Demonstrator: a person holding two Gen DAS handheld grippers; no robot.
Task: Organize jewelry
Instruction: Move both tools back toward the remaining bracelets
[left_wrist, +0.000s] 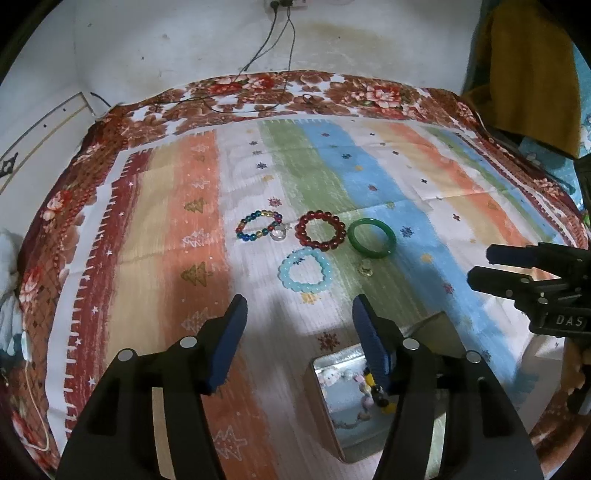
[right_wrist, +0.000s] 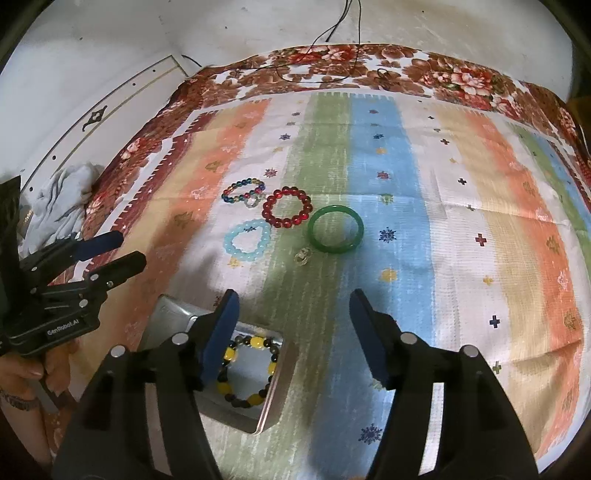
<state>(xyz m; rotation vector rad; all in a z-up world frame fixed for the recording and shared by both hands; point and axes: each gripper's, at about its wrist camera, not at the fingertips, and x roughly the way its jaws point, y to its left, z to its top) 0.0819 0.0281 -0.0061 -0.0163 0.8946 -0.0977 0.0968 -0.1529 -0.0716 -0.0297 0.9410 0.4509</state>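
Four bracelets lie on the striped cloth: a multicolour bead one (left_wrist: 258, 224) (right_wrist: 243, 193), a red bead one (left_wrist: 320, 232) (right_wrist: 286, 207), a light blue bead one (left_wrist: 305, 270) (right_wrist: 246, 240) and a green bangle (left_wrist: 371, 237) (right_wrist: 335, 229). A small clear ring (left_wrist: 365, 267) (right_wrist: 303, 255) lies in front of the bangle. A metal tin (left_wrist: 325, 402) (right_wrist: 275, 384) holds a yellow-and-black bead bracelet (right_wrist: 245, 369). My left gripper (left_wrist: 299, 325) is open and empty, above the cloth short of the blue bracelet. My right gripper (right_wrist: 293, 317) is open and empty beside the tin.
The striped cloth (right_wrist: 443, 221) lies on a floral blanket (left_wrist: 258, 92) against a white wall. Black cables (left_wrist: 266, 55) trail onto the far edge. A grey cloth bundle (right_wrist: 62, 195) sits at the left. A yellow garment (left_wrist: 532, 74) hangs at the right.
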